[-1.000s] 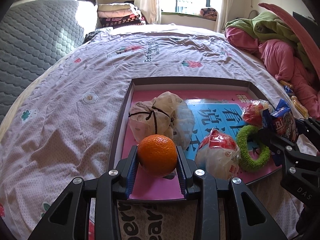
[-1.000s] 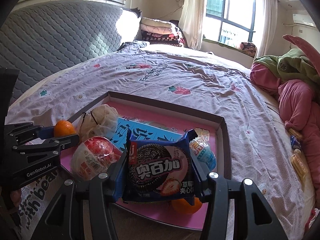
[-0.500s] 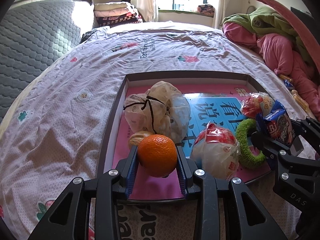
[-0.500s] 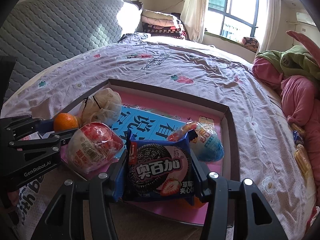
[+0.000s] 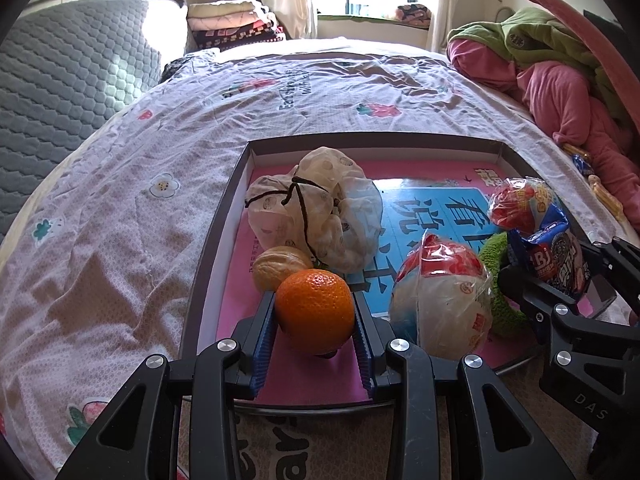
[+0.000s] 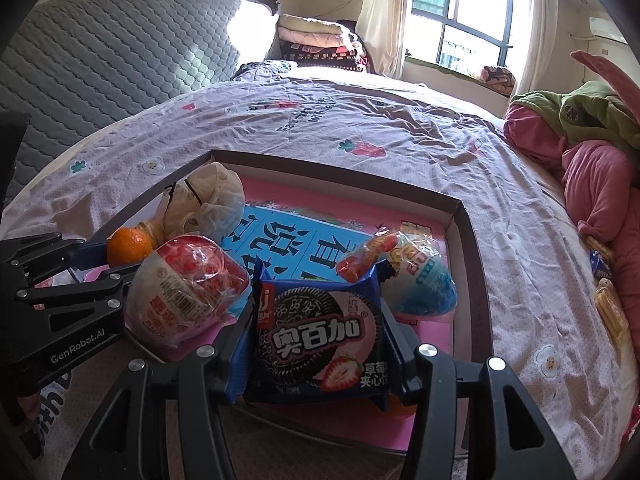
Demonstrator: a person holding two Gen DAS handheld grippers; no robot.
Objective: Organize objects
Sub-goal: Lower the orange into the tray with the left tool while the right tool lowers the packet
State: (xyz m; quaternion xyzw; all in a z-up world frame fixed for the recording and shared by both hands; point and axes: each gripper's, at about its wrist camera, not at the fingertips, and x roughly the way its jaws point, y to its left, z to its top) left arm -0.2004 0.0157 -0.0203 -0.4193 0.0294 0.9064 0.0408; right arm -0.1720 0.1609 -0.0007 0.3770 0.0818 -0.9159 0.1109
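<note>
In the left wrist view, the left gripper point(image 5: 315, 316) clamps the orange point(image 5: 315, 311) over the tray's point(image 5: 208, 264) near-left corner. In the right wrist view, the right gripper point(image 6: 318, 340) grips the cookie pack point(image 6: 318, 334), upright, over the near edge.

A bed point(image 5: 304, 128) with a pale floral sheet fills the bedroom. A grey quilted headboard point(image 5: 72, 80) stands at its left, folded blankets point(image 5: 232, 26) behind. Daylight enters a curtained window point(image 6: 472, 28); pink and green bedding point(image 5: 560, 80) heaps at right.
</note>
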